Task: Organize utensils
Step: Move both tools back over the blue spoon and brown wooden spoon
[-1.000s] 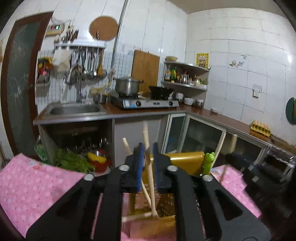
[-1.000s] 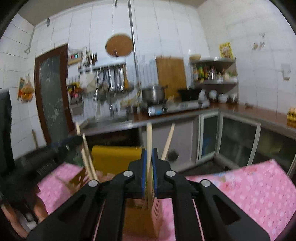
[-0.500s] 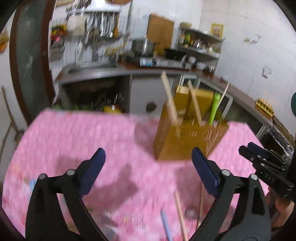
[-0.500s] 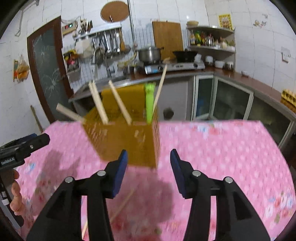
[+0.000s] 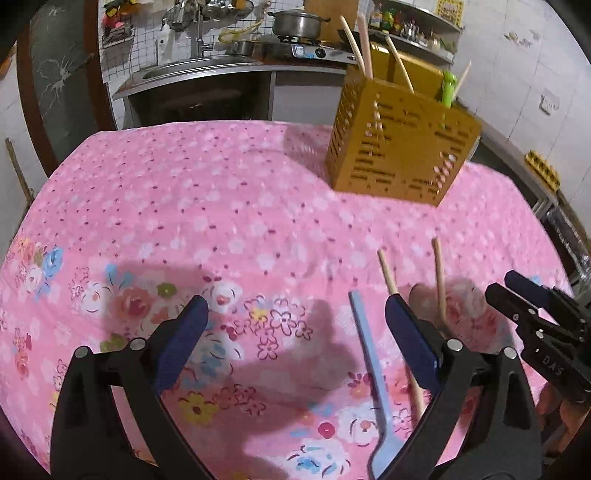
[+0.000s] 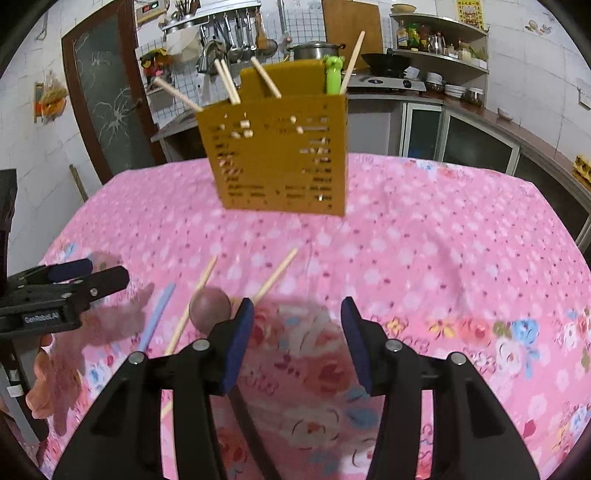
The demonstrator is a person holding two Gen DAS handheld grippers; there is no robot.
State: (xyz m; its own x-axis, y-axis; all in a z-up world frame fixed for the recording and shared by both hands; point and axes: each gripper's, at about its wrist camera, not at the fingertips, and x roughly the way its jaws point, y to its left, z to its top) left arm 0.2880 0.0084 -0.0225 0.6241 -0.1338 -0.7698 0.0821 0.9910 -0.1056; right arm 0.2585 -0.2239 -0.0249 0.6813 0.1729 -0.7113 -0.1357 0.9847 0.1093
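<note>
A yellow perforated utensil holder (image 5: 400, 147) (image 6: 277, 155) stands on the pink floral tablecloth, holding several wooden chopsticks and a green utensil (image 6: 333, 75). On the cloth near me lie a blue spoon (image 5: 369, 365) (image 6: 157, 314), two wooden chopsticks (image 5: 439, 277) (image 6: 275, 275) and a dark round-bowled spoon (image 6: 209, 305). My left gripper (image 5: 295, 350) is open and empty above the cloth, left of the blue spoon. My right gripper (image 6: 297, 339) is open and empty, just right of the dark spoon; it shows at the right edge of the left wrist view (image 5: 532, 306).
The table (image 6: 461, 229) carries a pink flowered cloth. Behind it run a kitchen counter with a sink (image 5: 192, 68), a stove with a pot (image 5: 297, 24), shelves (image 6: 439, 55) and a dark door (image 6: 107, 99).
Both grippers let go of chopsticks in the holder, opened, and pulled back and down toward the near part of the table. The loose utensils on the cloth have come into view.
</note>
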